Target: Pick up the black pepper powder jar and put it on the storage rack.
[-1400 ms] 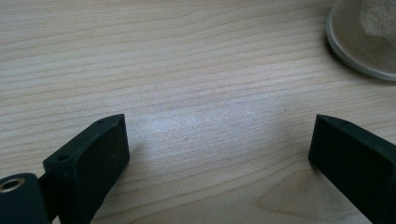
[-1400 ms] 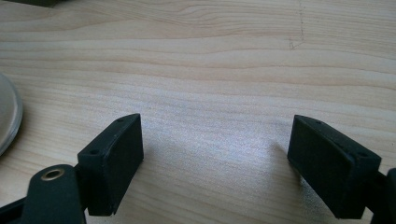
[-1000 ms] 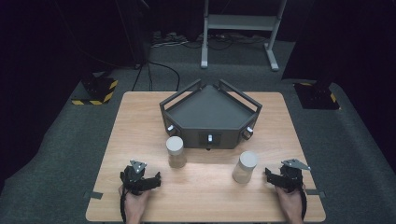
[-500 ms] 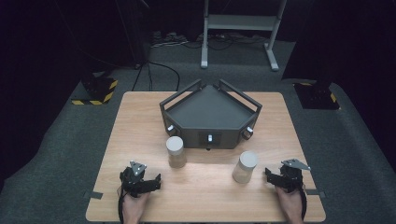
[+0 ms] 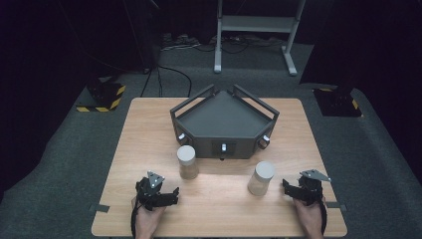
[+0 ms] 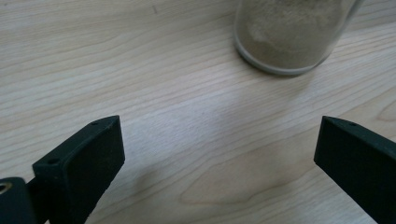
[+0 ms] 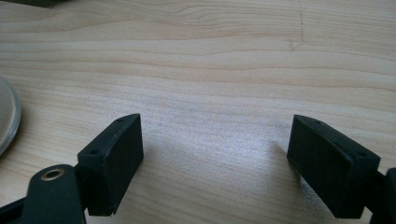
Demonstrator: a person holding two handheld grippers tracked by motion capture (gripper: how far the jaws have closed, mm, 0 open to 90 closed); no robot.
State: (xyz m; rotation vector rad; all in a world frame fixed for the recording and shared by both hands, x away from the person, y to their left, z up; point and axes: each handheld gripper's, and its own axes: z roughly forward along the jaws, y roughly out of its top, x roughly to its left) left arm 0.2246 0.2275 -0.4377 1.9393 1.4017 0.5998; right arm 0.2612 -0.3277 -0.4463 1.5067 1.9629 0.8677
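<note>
Resting on the counter (image 5: 149, 134), both grippers gape empty: left gripper (image 5: 174, 194) near left jar (image 5: 187, 162), right gripper (image 5: 287, 187) beside right jar (image 5: 261, 178).

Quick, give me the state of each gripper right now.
Left gripper: open, nothing between its jaws; a jar stands ahead on the table.
Right gripper: open, holding nothing, bare table between its jaws.
</note>
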